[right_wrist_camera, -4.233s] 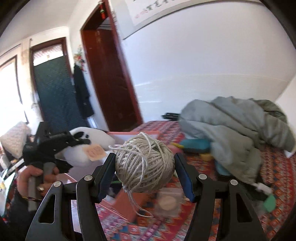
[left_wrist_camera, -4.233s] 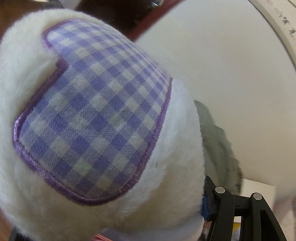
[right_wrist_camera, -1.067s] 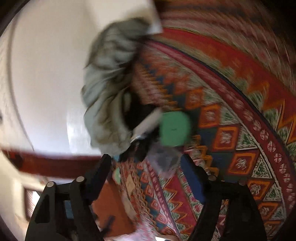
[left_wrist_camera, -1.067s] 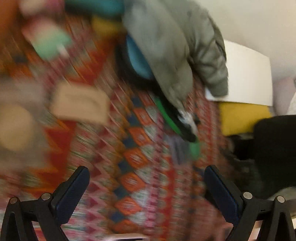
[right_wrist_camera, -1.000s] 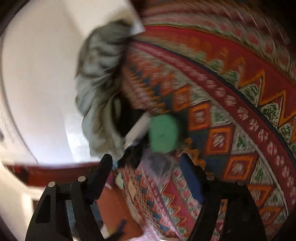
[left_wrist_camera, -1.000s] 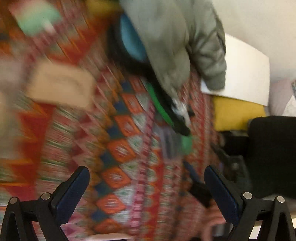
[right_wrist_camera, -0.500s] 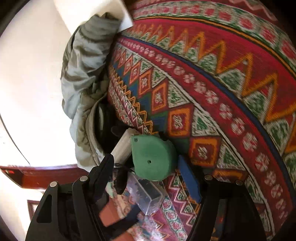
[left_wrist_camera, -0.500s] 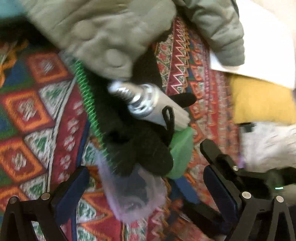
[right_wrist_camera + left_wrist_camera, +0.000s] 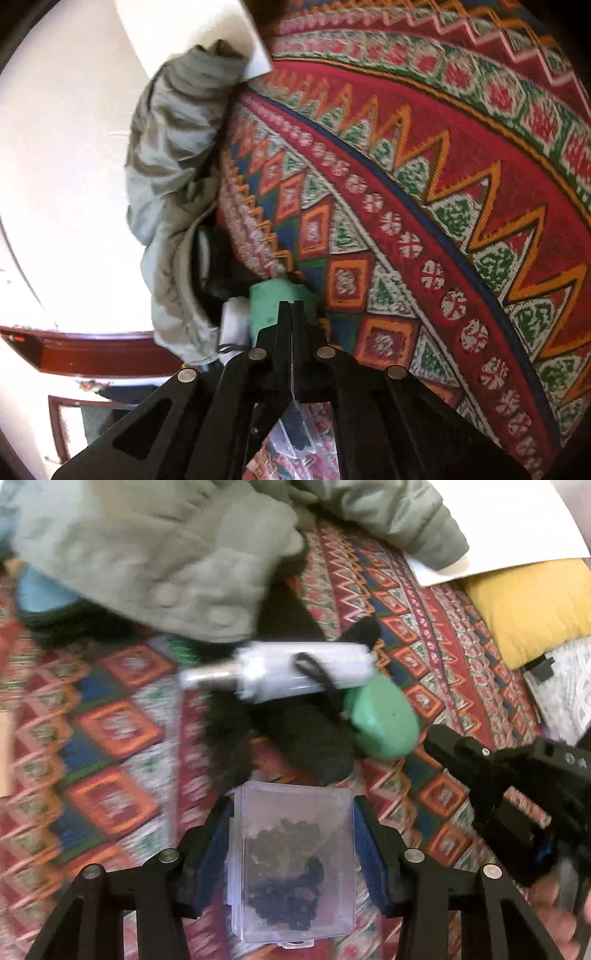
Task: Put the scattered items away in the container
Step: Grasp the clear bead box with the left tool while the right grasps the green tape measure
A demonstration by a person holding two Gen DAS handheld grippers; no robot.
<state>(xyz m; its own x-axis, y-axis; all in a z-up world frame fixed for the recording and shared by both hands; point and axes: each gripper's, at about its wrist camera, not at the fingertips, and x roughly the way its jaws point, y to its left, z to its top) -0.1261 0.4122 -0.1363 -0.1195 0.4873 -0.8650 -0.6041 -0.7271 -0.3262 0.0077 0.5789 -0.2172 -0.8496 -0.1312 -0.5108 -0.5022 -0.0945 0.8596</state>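
Observation:
A clear plastic box (image 9: 291, 860) with small black bits inside lies on the patterned cloth (image 9: 110, 738). My left gripper (image 9: 292, 802) has its jaws closing around the box, and both blue pads (image 9: 218, 845) touch its long sides. Just beyond lie a black fuzzy cloth (image 9: 310, 746), a white tube with a metal end (image 9: 295, 675) and a green rounded case (image 9: 384, 720). My right gripper (image 9: 291, 305) is shut, its tips against the green case (image 9: 273, 299) with nothing seen between them. From the left wrist, the right gripper (image 9: 434, 736) comes in from the right. The container is out of view.
A grey-green padded jacket (image 9: 166, 554) is heaped behind the items and covers something blue (image 9: 40, 594). A yellow cushion (image 9: 532, 605) and a white sheet (image 9: 498, 524) lie at the far right. A hand (image 9: 557, 897) holds the right gripper. A wall (image 9: 66, 147) borders the cloth.
The left gripper has come down over the clear box and its jaws have narrowed onto it. The right gripper's jaws have gone from wide apart to shut at the green case.

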